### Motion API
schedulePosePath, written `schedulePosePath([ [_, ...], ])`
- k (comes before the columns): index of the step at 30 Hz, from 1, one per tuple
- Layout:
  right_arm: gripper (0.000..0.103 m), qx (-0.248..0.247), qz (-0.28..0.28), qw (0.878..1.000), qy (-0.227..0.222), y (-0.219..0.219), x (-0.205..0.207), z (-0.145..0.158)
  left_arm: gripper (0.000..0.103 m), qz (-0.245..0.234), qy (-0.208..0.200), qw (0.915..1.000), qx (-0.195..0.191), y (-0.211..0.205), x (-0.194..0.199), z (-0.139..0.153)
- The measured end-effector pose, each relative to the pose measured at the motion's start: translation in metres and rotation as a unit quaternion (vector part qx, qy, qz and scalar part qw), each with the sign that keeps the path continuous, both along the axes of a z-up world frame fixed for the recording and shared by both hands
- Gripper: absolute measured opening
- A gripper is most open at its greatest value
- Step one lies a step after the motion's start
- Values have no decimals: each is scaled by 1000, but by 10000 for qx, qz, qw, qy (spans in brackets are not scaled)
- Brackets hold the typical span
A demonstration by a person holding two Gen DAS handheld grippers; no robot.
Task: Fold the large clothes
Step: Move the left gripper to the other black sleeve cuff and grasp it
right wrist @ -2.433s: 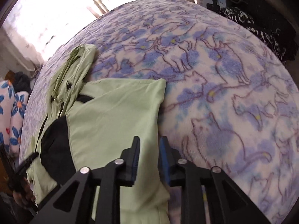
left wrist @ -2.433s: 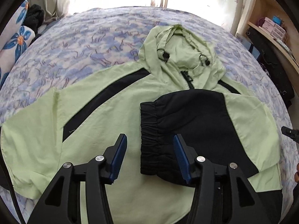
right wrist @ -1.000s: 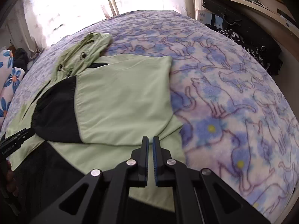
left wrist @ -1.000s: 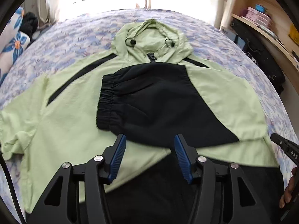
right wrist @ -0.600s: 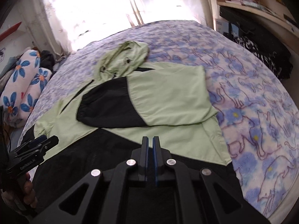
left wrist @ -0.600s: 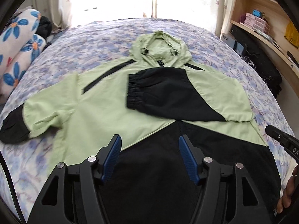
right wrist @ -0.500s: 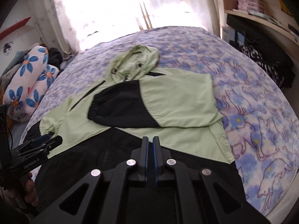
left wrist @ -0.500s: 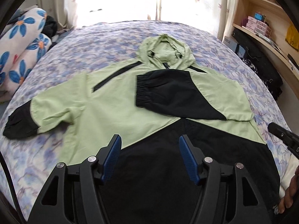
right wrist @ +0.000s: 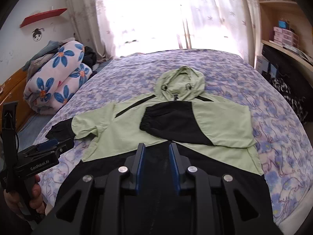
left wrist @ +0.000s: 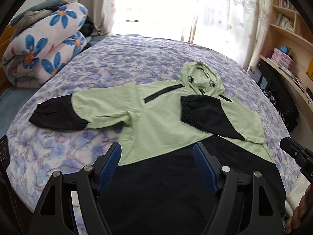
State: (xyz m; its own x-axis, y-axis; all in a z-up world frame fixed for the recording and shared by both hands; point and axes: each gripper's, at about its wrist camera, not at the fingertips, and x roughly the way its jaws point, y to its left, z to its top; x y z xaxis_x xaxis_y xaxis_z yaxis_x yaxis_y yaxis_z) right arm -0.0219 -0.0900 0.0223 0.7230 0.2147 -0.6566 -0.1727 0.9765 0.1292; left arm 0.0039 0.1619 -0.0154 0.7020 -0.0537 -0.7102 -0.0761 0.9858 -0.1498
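Observation:
A light green and black hooded jacket (left wrist: 156, 121) lies flat, front up, on the bed. Its hood (left wrist: 201, 78) points toward the window. One black-cuffed sleeve (left wrist: 205, 113) is folded across the chest. The other sleeve (left wrist: 58, 115) stretches out to the left. My left gripper (left wrist: 157, 150) hovers above the black hem with its jaws opening wider and nothing between them. My right gripper (right wrist: 156, 148) also hangs over the hem, its jaws opening and empty. The jacket (right wrist: 166, 129) shows whole in the right wrist view, with the left gripper (right wrist: 58, 144) at the left edge in a hand.
The bed has a blue and white cat-print cover (left wrist: 127, 62). A rolled floral quilt (left wrist: 43, 47) lies at the far left. Wooden shelves (left wrist: 289, 62) and a black bag (left wrist: 279, 98) stand along the right side. A bright curtained window is behind the bed.
Both grippers have pulled back and risen from the jacket, so the whole garment and more of the room show. The right jaws went from shut to parted. The left jaws widened.

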Motion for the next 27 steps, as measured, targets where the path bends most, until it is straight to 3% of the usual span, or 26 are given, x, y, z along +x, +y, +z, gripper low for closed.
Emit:
schedulePosePath([
  [14,25,-217,726,9971,76,95,21,-8,75,906,31,9959,-10,96,-18,-12],
  [23,25,-362,1016,9940,205,144,58,-27,75,1404,254,9895,-230,154,3,-40],
  [27,25,-419,1071,9930,269,165,79,-38,75,1460,343,9874,-512,181,18,-55],
])
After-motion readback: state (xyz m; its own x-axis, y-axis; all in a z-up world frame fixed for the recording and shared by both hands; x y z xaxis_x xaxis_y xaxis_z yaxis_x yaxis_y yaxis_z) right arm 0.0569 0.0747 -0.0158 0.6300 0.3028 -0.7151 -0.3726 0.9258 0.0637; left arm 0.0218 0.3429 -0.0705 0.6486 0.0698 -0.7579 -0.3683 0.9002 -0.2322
